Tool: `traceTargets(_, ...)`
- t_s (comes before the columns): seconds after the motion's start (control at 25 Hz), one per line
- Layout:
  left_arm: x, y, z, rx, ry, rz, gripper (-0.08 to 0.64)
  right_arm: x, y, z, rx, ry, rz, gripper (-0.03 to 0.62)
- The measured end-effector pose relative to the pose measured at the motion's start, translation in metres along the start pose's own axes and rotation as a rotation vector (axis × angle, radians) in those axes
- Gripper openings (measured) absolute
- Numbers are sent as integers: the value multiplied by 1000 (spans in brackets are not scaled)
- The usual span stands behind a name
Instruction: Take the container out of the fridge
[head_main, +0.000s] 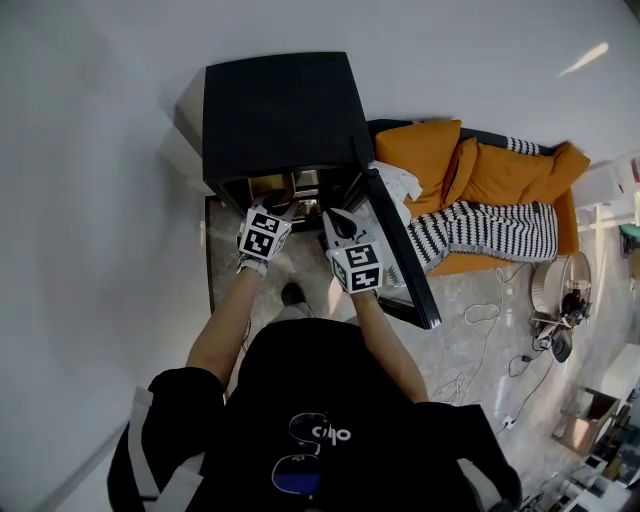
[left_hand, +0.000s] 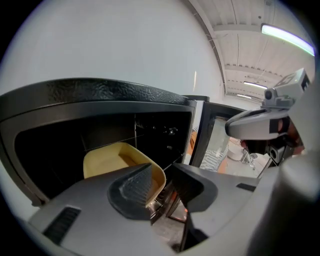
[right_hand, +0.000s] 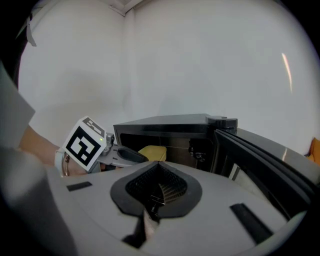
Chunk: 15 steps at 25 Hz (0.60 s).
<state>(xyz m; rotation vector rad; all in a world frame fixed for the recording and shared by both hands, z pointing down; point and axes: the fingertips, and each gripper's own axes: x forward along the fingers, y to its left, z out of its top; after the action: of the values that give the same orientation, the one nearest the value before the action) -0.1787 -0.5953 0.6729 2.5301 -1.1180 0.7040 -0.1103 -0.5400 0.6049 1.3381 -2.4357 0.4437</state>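
Note:
A small black fridge (head_main: 280, 115) stands on the floor with its door (head_main: 400, 250) swung open to the right. Inside lies a yellow container (left_hand: 107, 157), also seen in the right gripper view as the container (right_hand: 152, 152). My left gripper (left_hand: 162, 182) is open at the fridge mouth. Its left pad stands right in front of the container's near corner, and nothing is pressed between the pads. In the head view the left gripper (head_main: 278, 208) reaches into the opening. My right gripper (right_hand: 159, 192) is shut on nothing and hangs beside the left one, just outside the fridge, as the right gripper (head_main: 340, 222).
The open door (right_hand: 260, 155) stands close on the right of both grippers. Behind it are an orange sofa (head_main: 480, 170) with a striped blanket (head_main: 500, 230). A fan (head_main: 560, 300) and cables (head_main: 480, 350) lie on the floor to the right. A white wall runs behind the fridge.

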Motion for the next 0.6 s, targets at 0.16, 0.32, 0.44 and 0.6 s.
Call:
traceTargets(0.16, 9, 1, -8, 14, 54, 37, 116, 1, -4, -3, 7, 5, -9, 8)
traceTargets(0.32, 13, 1, -11, 51, 112, 58, 127, 2, -5, -5, 13, 9, -11, 8)
traceTargets(0.44, 16, 0, -14, 91, 173, 64, 129, 4, -6, -5, 16, 11, -12, 8)
traceTargets(0.6, 21, -3, -20, 113, 238, 59, 129, 2, -7, -7, 19, 9, -11, 8)
